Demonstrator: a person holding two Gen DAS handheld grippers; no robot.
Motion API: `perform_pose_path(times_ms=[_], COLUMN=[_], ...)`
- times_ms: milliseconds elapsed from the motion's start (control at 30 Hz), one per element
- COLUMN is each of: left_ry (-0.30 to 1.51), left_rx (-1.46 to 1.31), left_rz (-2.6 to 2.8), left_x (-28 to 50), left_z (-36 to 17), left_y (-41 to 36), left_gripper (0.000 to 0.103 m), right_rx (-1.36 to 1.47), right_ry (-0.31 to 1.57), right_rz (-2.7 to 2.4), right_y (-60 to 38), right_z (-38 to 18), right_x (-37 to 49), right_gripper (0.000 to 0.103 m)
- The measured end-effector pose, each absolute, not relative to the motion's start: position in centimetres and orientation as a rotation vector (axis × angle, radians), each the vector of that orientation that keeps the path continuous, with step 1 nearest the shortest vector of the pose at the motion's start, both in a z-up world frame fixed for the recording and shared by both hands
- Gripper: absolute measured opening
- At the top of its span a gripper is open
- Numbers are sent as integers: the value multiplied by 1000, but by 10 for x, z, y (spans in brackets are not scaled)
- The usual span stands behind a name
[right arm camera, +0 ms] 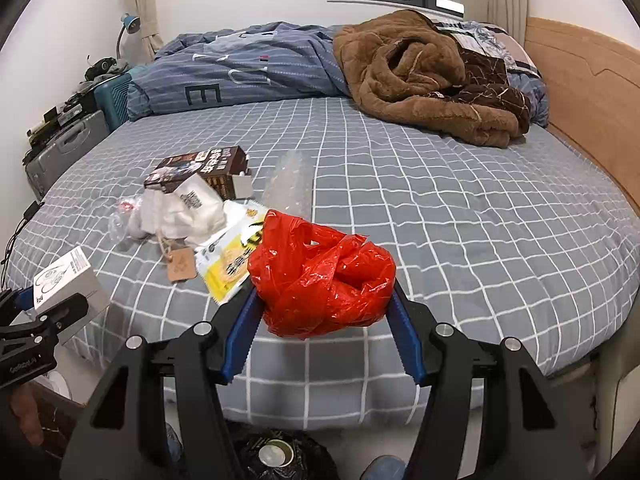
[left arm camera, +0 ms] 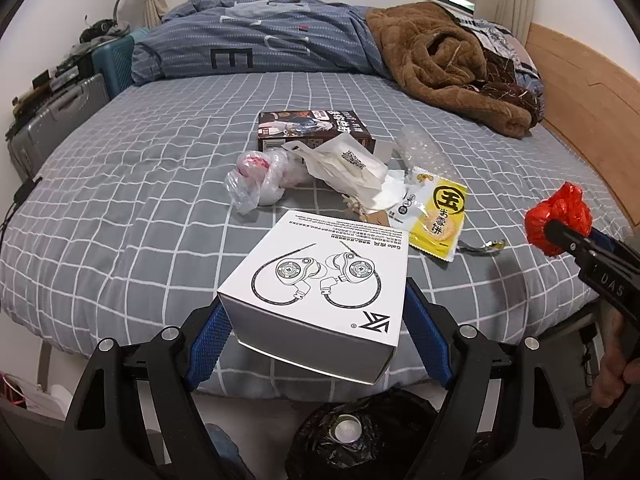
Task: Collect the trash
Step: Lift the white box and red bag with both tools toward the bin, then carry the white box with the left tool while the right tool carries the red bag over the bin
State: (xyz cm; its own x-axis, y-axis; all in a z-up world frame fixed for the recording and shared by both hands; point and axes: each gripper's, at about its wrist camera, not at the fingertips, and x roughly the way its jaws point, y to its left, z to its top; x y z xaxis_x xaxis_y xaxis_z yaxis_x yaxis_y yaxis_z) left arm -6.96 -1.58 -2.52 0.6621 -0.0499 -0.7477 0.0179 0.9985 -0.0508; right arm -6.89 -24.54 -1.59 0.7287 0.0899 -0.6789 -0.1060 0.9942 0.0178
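My left gripper (left arm camera: pixel 316 312) is shut on a white earphone box (left arm camera: pixel 320 280), held above the bed's near edge; it also shows in the right wrist view (right arm camera: pixel 68 280). My right gripper (right arm camera: pixel 324 300) is shut on a crumpled red plastic bag (right arm camera: pixel 320 280), seen at the far right of the left wrist view (left arm camera: pixel 560 220). On the bed lie a brown snack box (left arm camera: pixel 312 128), a clear plastic bag (left arm camera: pixel 260 180), a white bag (left arm camera: pixel 348 164), a yellow wrapper (left arm camera: pixel 436 216) and bubble wrap (left arm camera: pixel 424 152). A black bin bag (left arm camera: pixel 352 432) sits on the floor below both grippers.
A grey checked bed (right arm camera: pixel 440 208) fills the view, with a blue duvet (right arm camera: pixel 240 68) and brown blanket (right arm camera: pixel 420 76) at the back. A wooden headboard (right arm camera: pixel 592 100) is on the right. Suitcases (left arm camera: pixel 60 120) stand at the left.
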Motion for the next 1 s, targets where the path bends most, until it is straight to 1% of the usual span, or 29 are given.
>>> perform_pose_path(times_ms=[567,1000], left_ry=[848,883], left_rx=[-53,-55], left_rz=[-55,-53], left_x=[-110,-143], left_z=[-24,-39], left_y=[-17,-15], left_gripper=[79,79], right_rx=[-35,-36], right_ry=[778,823], right_rz=[153,166], right_y=[-223,-217], right_z=[-25,-40], right_x=[-120,-154], right_gripper=[58,58])
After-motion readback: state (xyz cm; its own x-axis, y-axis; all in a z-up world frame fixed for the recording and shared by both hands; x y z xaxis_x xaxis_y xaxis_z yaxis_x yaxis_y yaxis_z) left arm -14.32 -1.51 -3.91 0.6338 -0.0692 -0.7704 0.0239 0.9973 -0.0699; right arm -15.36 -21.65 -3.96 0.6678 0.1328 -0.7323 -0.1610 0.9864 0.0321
